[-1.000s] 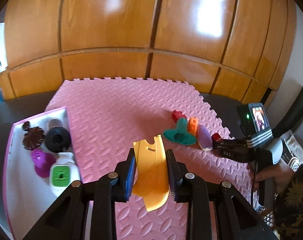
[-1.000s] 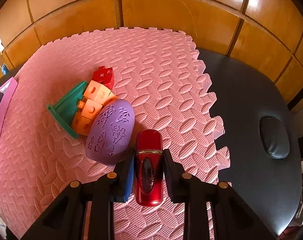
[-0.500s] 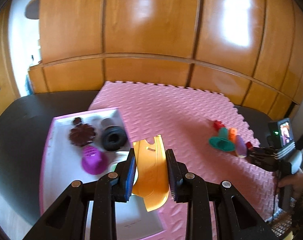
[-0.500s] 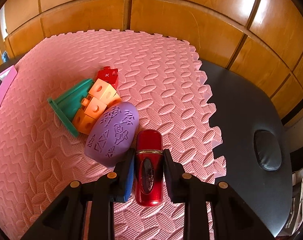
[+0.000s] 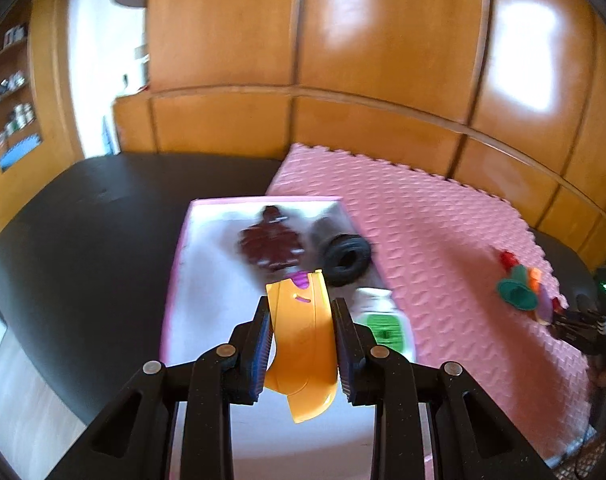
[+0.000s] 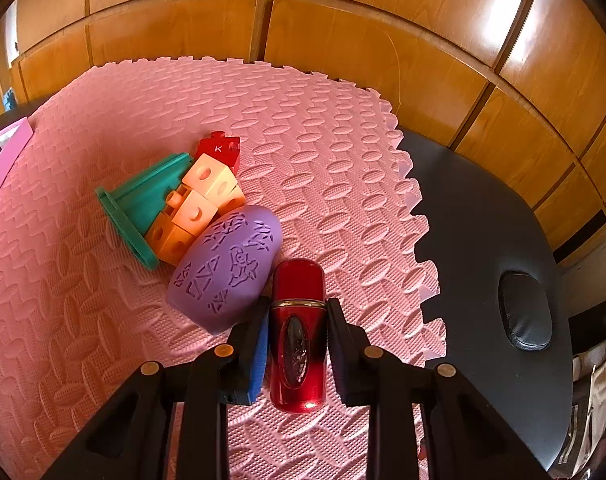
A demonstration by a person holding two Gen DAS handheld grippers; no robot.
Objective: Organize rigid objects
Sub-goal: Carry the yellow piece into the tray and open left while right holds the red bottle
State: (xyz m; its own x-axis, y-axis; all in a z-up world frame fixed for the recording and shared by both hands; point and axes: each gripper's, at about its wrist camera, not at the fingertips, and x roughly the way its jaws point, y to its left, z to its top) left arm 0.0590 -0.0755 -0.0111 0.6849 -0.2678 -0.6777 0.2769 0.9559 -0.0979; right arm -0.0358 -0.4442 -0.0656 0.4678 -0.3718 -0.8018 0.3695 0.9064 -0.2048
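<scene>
My left gripper (image 5: pixel 301 322) is shut on a curved orange plastic piece (image 5: pixel 301 344) and hangs over the white tray with a pink rim (image 5: pixel 175 276). In the tray lie a dark red flower-shaped piece (image 5: pixel 271 242), a black tyre (image 5: pixel 345 258), a purple piece (image 5: pixel 301 279) mostly hidden behind the orange one, and a white bottle with a green label (image 5: pixel 383 322). My right gripper (image 6: pixel 297 320) is shut on a shiny red cylindrical case (image 6: pixel 298 332) lying on the pink foam mat (image 6: pixel 323 152). A purple embossed egg (image 6: pixel 227 268) touches the case's left side.
Beside the egg lie a green cone (image 6: pixel 143 204), orange linked cubes (image 6: pixel 195 208) and a red cube marked K (image 6: pixel 219 150). The mat rests on a black padded table (image 6: pixel 487 216) with wooden panels (image 5: pixel 343 60) behind. The right gripper shows at the left view's right edge (image 5: pixel 583 320).
The left gripper carried the orange piece leftward from over the mat to over the tray, which now sits centred in its view. The right gripper stayed on the red case.
</scene>
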